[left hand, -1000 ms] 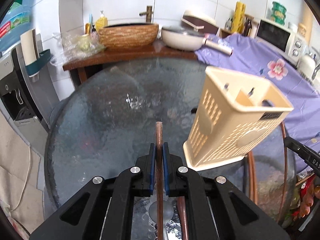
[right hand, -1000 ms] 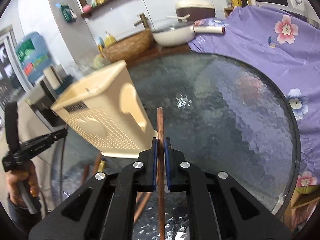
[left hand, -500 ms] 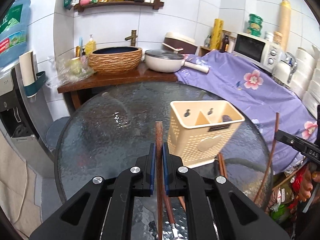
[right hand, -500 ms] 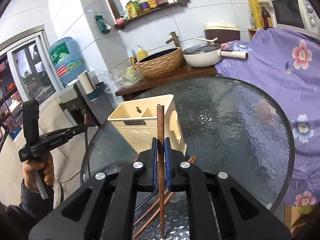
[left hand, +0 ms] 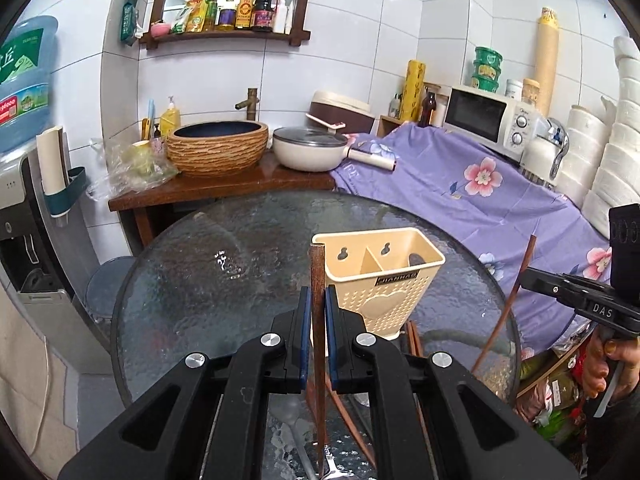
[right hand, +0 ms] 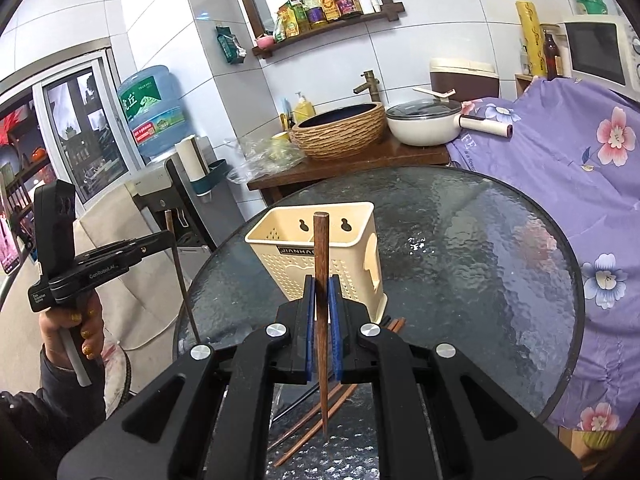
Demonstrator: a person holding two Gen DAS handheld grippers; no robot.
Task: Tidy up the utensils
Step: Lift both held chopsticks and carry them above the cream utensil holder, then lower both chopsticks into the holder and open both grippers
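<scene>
The chopstick [left hand: 319, 280] in the left tongs [left hand: 319, 308] and the chopstick [right hand: 321, 248] in the right tongs [right hand: 321, 300] stay clamped, now raised higher above the glass surface [left hand: 192, 280], the holder [left hand: 380, 276] farther below.

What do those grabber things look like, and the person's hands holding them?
Both grabbers are chunky black plastic with round silver screws and blue pads lining the jaws. Seen from the side, the left gripper carries white GenRobot.AI lettering on its pistol-shaped body, and the right gripper shows the letters DAS. The left hand has glittery gold nail polish and a dark sleeve.
</scene>
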